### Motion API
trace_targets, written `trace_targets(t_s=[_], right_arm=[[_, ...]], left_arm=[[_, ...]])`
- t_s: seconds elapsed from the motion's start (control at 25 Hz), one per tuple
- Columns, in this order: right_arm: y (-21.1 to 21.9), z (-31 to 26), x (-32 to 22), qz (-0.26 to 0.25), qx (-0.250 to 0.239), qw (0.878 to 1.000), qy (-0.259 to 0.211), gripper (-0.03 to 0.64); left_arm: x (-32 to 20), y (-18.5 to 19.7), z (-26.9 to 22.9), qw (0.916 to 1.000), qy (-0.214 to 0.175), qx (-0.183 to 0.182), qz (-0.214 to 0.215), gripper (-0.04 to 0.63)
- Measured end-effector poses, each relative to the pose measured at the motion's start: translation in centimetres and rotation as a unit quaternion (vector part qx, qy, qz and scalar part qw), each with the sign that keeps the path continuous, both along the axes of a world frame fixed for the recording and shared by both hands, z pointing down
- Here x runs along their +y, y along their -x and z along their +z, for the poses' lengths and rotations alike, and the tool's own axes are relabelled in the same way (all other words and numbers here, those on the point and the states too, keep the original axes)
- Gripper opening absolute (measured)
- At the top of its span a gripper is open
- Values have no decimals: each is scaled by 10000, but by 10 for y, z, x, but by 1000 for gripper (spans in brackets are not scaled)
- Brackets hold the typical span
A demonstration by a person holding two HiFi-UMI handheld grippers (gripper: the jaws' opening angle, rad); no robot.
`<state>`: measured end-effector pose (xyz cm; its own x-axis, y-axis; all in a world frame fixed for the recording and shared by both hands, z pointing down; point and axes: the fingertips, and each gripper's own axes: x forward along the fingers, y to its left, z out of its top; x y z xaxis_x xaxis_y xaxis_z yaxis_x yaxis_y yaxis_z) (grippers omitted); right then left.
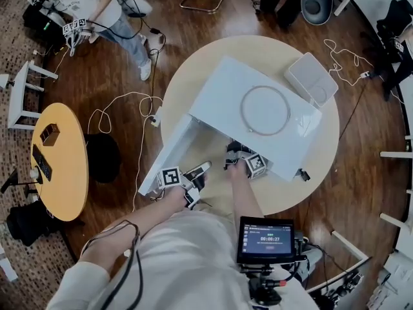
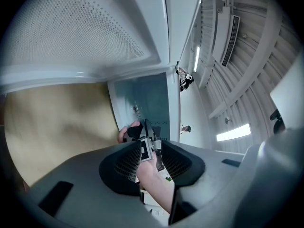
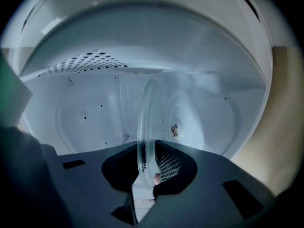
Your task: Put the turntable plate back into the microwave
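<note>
The white microwave lies on a round table with its door swung open to the left. My right gripper reaches into the opening. In the right gripper view the clear glass turntable plate stands on edge inside the white cavity, its lower rim pinched in my right gripper. My left gripper hovers by the door's front edge. In the left gripper view my left gripper stands open and holds nothing, with the door overhead and the right hand beyond.
A thin roller ring lies on top of the microwave. A white box sits at the table's far right. An orange round table stands to the left, cables trail over the wooden floor, and a person sits at the top left.
</note>
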<state>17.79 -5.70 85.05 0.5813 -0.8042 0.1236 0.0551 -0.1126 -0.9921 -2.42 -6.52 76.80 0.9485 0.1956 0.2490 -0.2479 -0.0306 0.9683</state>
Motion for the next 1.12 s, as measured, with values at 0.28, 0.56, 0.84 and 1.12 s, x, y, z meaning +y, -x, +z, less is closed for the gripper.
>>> trace_targets(t_s=[0.28,0.56,0.84,1.12], right_arm=[[2,8,1,-8,-48,10000,6,44],[6,20,1,-16,-395,9991,158,34],[24,36,-2,-272,-1140,9904,728,31],[32,42,2,-409,-1345,9842,1078,32]], left_arm=[[2,-1,5,10000,40,3,11,118],[0,-3,15,10000,-4,-53,-60,118],[-10,-26,28,9991,-233,-117,-324,118],[-31,-55,55,9934,-680,-511,-774,120]])
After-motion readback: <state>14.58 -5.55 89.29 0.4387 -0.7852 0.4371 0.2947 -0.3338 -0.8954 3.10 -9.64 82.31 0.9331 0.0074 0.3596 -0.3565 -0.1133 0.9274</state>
